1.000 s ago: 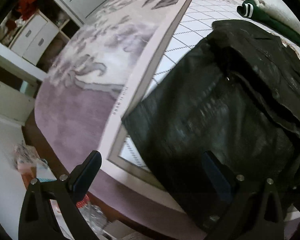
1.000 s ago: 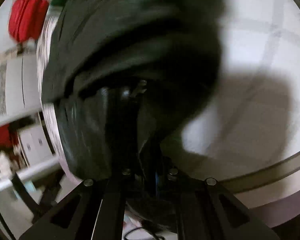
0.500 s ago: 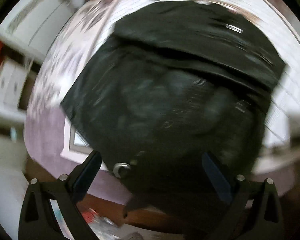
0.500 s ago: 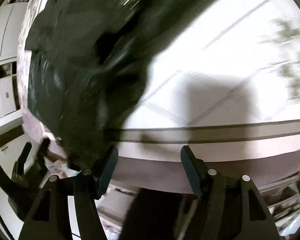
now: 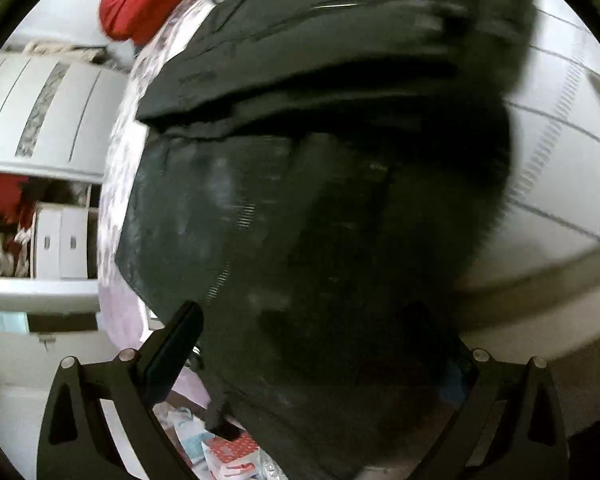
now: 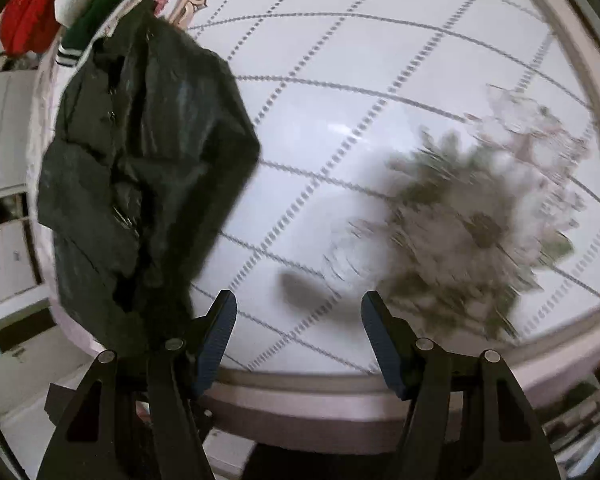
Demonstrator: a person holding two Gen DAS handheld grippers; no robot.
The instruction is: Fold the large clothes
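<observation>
White wardrobe (image 5: 48, 116), white drawers (image 5: 60, 244), quilted bedspread (image 6: 380, 152)

From the left wrist we look close down over the black garment (image 5: 320, 220), which fills the space between and beyond our jaws. Our right wrist view sits farther back (facing the bedspread (image 6: 380, 140)), sharing that garment (image 6: 140, 168) left of its jaws.
</observation>
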